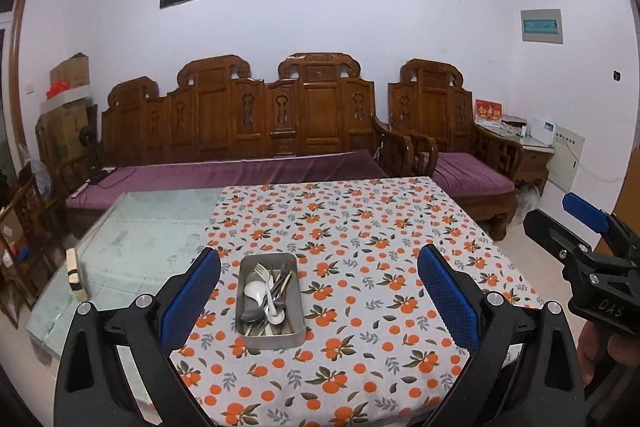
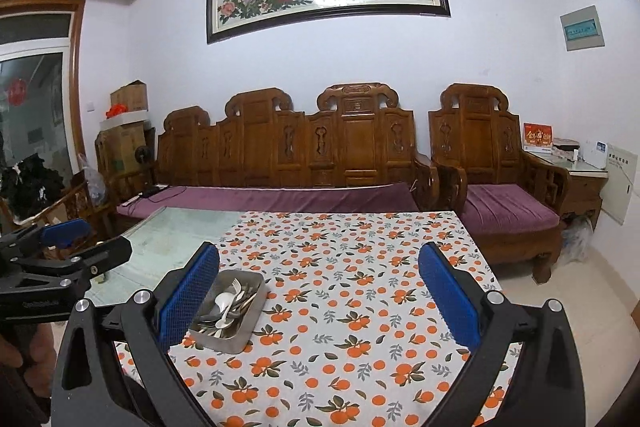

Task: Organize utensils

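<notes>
A rectangular metal tin (image 1: 270,339) stands on the orange-print tablecloth (image 1: 360,239). Mixed utensils (image 1: 267,297) lie in it: a white spoon, a fork, chopsticks and metal spoons. My left gripper (image 1: 320,291) hangs open above the near part of the table, the tin between and beyond its blue pads (image 1: 192,295). My right gripper (image 2: 320,291) is open too, further right; the tin (image 2: 232,337) sits by its left pad (image 2: 188,293). Each gripper shows in the other's view: the right one (image 1: 592,239) at the right edge, the left one (image 2: 60,247) at the left edge.
The cloth covers the right part of a glass-topped table (image 1: 152,227); a small cream block (image 1: 76,273) sits at its left edge. Behind stand a carved wooden sofa (image 1: 248,123) and armchair (image 1: 452,131) with purple cushions. Cardboard boxes (image 1: 68,107) are stacked at the left.
</notes>
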Tool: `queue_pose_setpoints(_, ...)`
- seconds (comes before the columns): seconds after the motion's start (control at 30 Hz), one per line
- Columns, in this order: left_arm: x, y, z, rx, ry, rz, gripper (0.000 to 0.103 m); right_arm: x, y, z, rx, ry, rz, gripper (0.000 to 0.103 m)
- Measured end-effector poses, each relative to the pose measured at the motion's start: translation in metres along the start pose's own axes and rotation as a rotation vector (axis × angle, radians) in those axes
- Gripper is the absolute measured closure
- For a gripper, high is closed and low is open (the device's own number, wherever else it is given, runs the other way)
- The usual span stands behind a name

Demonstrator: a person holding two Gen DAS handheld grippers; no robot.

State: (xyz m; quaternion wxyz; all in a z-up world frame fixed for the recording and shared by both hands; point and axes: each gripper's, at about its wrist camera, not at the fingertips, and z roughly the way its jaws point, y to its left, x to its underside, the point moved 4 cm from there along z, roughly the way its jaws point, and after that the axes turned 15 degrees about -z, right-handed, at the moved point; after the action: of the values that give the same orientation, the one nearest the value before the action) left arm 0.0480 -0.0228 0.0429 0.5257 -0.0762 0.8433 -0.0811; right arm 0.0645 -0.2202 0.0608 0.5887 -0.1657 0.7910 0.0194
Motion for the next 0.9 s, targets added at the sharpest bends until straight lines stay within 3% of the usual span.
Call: queue_pose_setpoints(0.9,0.006,0.005,0.0038,-0.015,0.006,-0.013,0.008,-0.0001,0.0048,-0.0037,0.007,-0.002,-0.011,0.003)
